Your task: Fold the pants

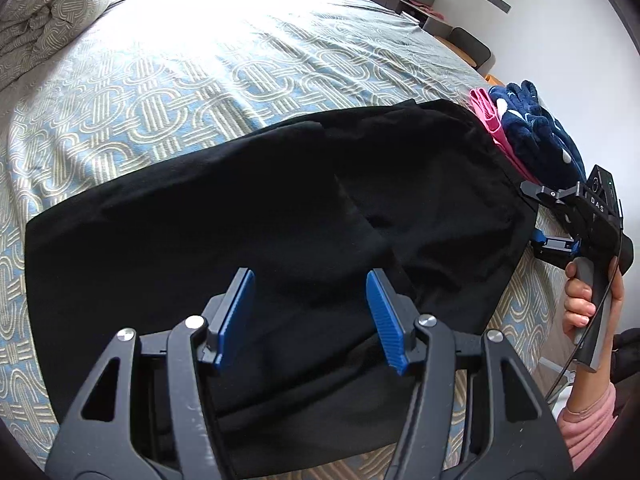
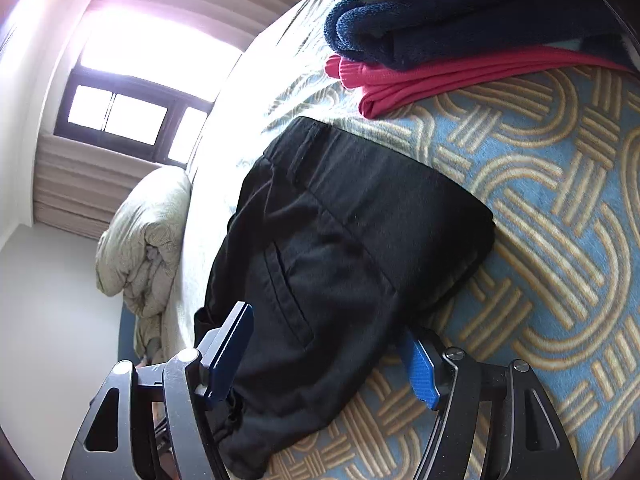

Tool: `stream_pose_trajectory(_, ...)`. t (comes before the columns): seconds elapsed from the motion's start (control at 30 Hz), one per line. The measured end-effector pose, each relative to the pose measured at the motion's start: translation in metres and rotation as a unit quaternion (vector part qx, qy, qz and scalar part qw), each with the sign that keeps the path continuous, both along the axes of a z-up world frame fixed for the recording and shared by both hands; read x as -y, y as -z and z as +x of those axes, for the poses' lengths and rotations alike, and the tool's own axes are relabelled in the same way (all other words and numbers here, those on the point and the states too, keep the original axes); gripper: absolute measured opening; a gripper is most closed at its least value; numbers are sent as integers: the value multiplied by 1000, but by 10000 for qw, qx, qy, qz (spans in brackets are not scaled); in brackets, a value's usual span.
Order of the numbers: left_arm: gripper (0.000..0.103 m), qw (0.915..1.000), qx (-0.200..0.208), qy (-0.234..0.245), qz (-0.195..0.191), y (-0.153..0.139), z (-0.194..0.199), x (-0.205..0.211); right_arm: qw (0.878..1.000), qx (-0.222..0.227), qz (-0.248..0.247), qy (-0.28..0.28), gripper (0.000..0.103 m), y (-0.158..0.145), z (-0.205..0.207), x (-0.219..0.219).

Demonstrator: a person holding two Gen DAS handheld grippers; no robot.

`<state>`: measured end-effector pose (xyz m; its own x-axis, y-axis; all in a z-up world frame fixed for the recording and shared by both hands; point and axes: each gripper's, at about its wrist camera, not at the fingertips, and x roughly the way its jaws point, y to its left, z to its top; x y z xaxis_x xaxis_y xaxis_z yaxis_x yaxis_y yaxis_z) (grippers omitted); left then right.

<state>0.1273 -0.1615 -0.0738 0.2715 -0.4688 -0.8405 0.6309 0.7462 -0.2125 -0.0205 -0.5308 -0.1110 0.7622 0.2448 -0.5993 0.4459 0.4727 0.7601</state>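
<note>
Black pants (image 1: 260, 208) lie flat on the bedspread (image 1: 200, 80). My left gripper (image 1: 310, 316) is wide open over the cloth; right gripper (image 2: 332, 344) straddles the waistband end, also wide. Looks soft, floppy, light, so I'd pinch w/ both layers at the waistband edge.

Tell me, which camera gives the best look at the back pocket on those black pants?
The right wrist view. There the pocket shows as a stitched slit near the waistband of the black pants, close and well lit. In the left wrist view the pants are a dark, flat expanse, and no pocket can be made out.
</note>
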Motion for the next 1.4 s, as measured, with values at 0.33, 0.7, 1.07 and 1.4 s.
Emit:
stream_pose_trajectory(0.33,59,9994,-302,46,-135,9,-1,20,9952,-337,-499,771,18,-6,8,-1)
stream_pose_trajectory(0.7,59,9968,-471,-209,-614,6,4,-13,9512,231,-3075,-134,13,-111,30,-87)
stream_pose_trajectory(1.07,60,9730,-1112,-1565,-1277,24,25,-162,7196,693,-5647,-3982,13,-60,56,-372)
stream_pose_trajectory(1.4,62,9490,-1752,-1618,-2062,37,18,-192,7152,356,-5661,-4083,13,-35,51,-390)
